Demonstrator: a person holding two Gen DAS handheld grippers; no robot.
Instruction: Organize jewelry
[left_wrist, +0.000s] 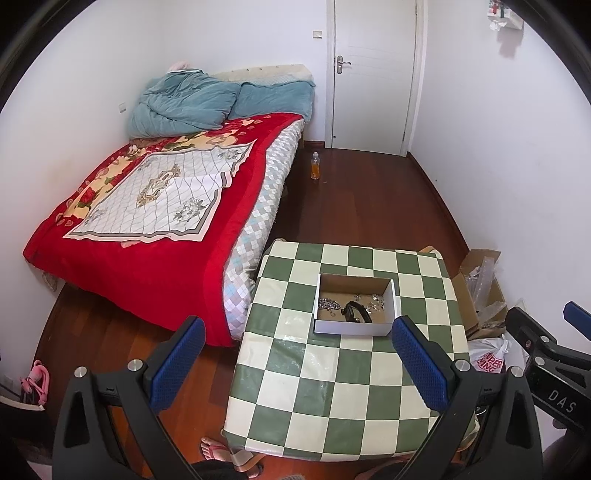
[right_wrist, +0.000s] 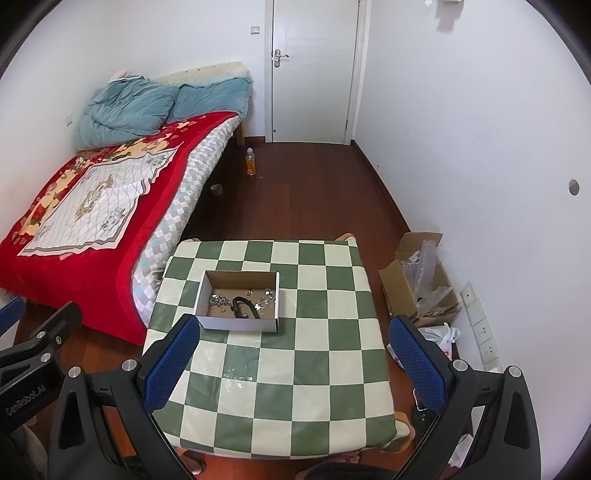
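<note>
**Both grippers wide above the jewelry box**

I had the left gripper (left_wrist: 295, 354) held with its blue pads spread wide, nothing between them, high over the near half of the checkered table (left_wrist: 332, 398). The right gripper (right_wrist: 295, 354) was equally wide and empty, hanging beside it.

The shallow cardboard box (left_wrist: 352, 326) sat open on the table, at about 12 o'clock from the left gripper and 11 o'clock from the right one. Inside it, a heap of silver chain (left_wrist: 329, 305) lay at the 9 o'clock side of the floor, a black band (left_wrist: 355, 311) curled near the middle toward the front wall, and small silver pieces (left_wrist: 373, 301) were scattered toward 3 o'clock. I could not tell what each small piece was.

On the floor at 3 o'clock from the table stood an open carton (right_wrist: 413, 284) stuffed with clear plastic wrap, with a white plastic bag (right_wrist: 445, 338) just in front of it. A bottle (right_wrist: 251, 161) of orange liquid stood upright at 12 o'clock, beside the bed (right_wrist: 74, 229).
</note>
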